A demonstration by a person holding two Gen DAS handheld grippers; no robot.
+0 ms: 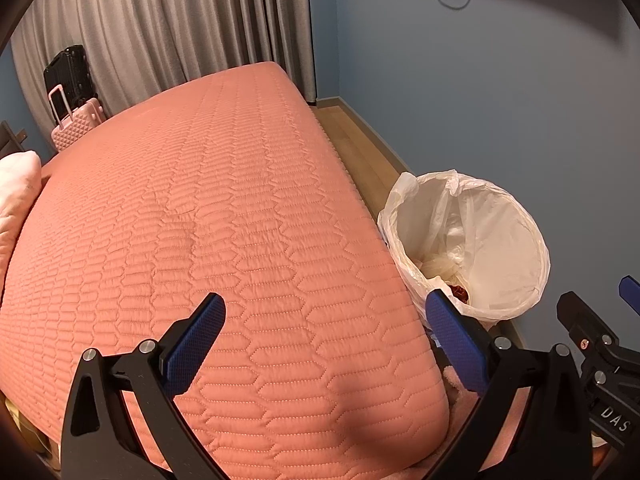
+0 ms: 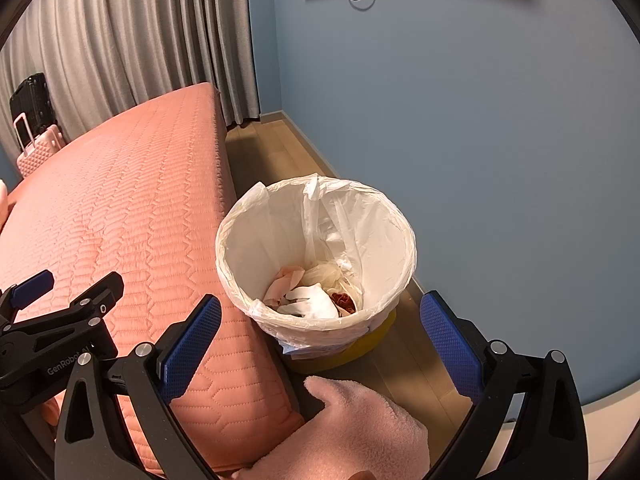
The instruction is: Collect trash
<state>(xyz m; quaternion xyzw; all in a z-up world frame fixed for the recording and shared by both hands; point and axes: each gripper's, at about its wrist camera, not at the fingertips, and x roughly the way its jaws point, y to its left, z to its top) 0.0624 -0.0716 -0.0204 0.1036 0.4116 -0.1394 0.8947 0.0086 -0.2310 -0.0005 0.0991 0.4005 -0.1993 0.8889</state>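
Note:
A trash bin [image 2: 240, 248] lined with a white plastic bag stands on the wood floor beside the bed; it also shows in the left wrist view [image 1: 536, 264]. Crumpled white, pink and red trash [image 2: 316, 300] lies at its bottom. My right gripper [image 2: 320, 340] is open and empty, held above the bin's near side. My left gripper [image 1: 326, 340] is open and empty above the corner of the pink quilted mattress [image 1: 208, 216], left of the bin. No trash shows on the bed.
The blue wall [image 2: 500, 140] is close behind the bin. A pink fluffy cloth [image 2: 360, 428] lies at the bed's foot. Pink and black suitcases [image 1: 74, 108] stand by the grey curtain [image 1: 168, 20]. A pillow [image 1: 16, 192] sits at far left.

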